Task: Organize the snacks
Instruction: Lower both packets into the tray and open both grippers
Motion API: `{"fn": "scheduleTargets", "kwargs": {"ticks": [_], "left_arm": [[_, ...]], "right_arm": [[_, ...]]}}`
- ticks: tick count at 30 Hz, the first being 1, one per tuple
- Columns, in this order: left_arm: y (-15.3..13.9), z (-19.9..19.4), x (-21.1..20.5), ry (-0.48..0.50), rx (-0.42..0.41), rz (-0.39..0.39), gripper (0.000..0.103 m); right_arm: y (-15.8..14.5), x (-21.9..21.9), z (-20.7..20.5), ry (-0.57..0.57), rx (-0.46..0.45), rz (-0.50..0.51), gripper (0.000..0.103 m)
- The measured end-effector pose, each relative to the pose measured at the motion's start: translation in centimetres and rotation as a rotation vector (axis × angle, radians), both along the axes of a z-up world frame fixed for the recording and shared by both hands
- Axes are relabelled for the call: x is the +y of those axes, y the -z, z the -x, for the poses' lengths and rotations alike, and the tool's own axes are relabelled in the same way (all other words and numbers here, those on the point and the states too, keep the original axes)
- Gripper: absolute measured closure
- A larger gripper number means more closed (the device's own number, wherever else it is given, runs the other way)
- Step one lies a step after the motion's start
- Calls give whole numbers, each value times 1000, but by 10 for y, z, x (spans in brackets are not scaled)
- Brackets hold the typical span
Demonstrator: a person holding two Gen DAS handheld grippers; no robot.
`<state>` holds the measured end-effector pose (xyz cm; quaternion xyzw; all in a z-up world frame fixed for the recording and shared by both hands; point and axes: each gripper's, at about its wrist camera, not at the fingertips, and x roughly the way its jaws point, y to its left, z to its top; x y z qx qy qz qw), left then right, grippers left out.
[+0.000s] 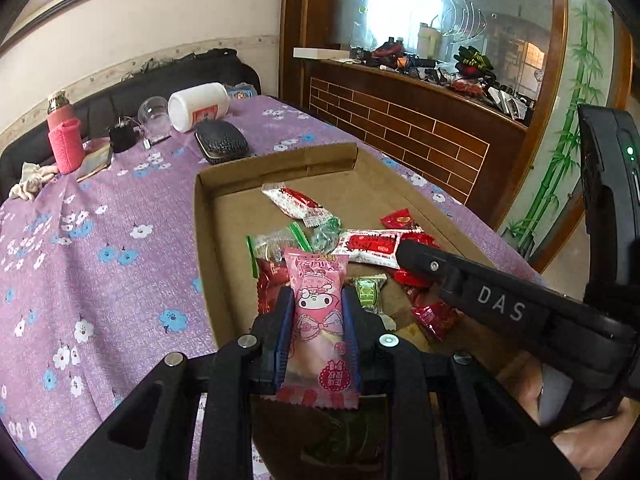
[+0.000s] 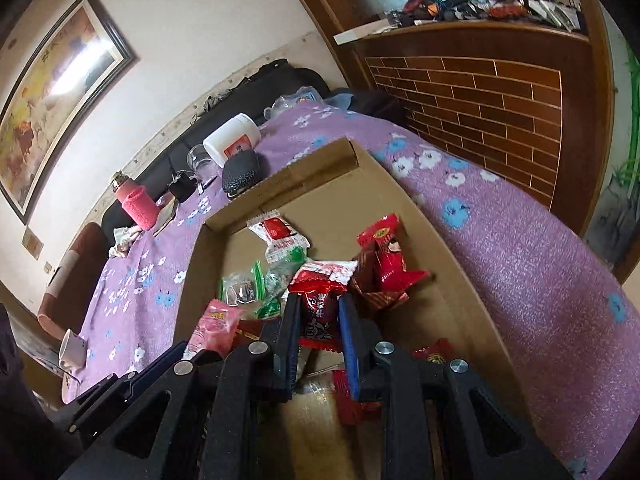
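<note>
A shallow cardboard box (image 1: 204, 216) on a purple flowered cloth holds several snack packets. My left gripper (image 1: 318, 300) is shut on a pink cartoon-rabbit snack packet (image 1: 318, 320) and holds it above the box's near left part. My right gripper (image 2: 319, 308) is shut on a small dark red snack packet (image 2: 318, 312) over the pile; its body reaches in from the right in the left wrist view (image 1: 500, 304). A red-and-white packet (image 1: 296, 200) lies farther back in the box. The pink packet also shows in the right wrist view (image 2: 214, 326).
At the table's far end stand a pink bottle (image 1: 64, 136), a white jar on its side (image 1: 198, 106), a clear cup (image 1: 154, 116) and a black case (image 1: 222, 144). A dark sofa lies behind the table. A wooden cluttered counter (image 1: 420, 120) is at the right.
</note>
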<state>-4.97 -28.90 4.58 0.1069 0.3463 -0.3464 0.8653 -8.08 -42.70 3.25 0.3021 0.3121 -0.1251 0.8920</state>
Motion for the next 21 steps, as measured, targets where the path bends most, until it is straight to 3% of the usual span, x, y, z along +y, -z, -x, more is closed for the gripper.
{"fn": "scheduleTargets", "kwargs": {"ticks": [4,9,14,15,17,18,20,21], "left_arm": [[1,-2,2,-8,17,0,65],[-6,5,13,-25,-20,26,43],[-14,18,30,-13,-50,23,33],[-16,24,36,-7,-76,18,31],[-20,33,46,4,-112,13,13],[-21,37,51,7,-119,17,11],[-23,44,65,7,-139,41,6],[-22,45,70,0,-151,39,3]], "right_arm": [[-1,0,1,-6,-6,3,81],[-8,5,11,21,-33,58,51],[-21,11,32,74,-84,127,51],[-25,14,38,90,-97,160,45],[-30,23,50,120,-111,215,30],[-32,30,58,140,-120,248,24],[-36,41,66,157,-130,288,23],[-39,50,70,160,-135,318,17]]}}
